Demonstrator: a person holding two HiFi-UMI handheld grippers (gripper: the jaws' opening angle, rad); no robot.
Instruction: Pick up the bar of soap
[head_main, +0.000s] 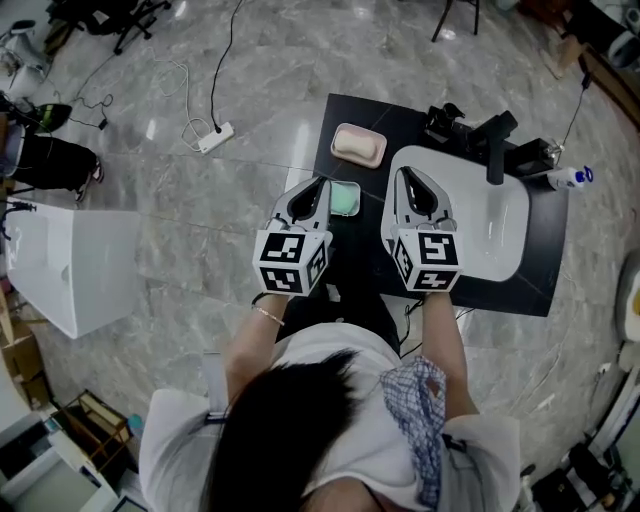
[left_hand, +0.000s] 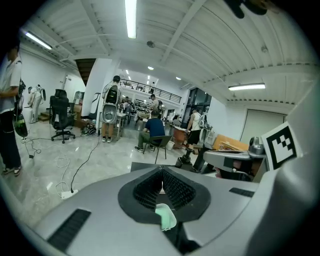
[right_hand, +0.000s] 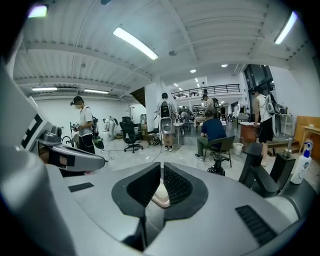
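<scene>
The pink bar of soap (head_main: 358, 146) lies on the black table (head_main: 400, 125), farther out than the two tools and between them, its long axis running left-right. The left gripper (head_main: 320, 183) and right gripper (head_main: 403, 172) are about equally near, jaws pressed together, empty.

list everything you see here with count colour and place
table: 1, black, centre
soap bar: 1, pink, in a dish, table's far left
green dish: 1, green, table's left, nearer the person
sink basin: 1, white, table's right half
faucet: 1, black, behind the basin
bottle: 1, white with blue cap, far right
power strip: 1, white, on the floor
left gripper: 1, grey, shut, empty
right gripper: 1, grey, shut, empty
</scene>
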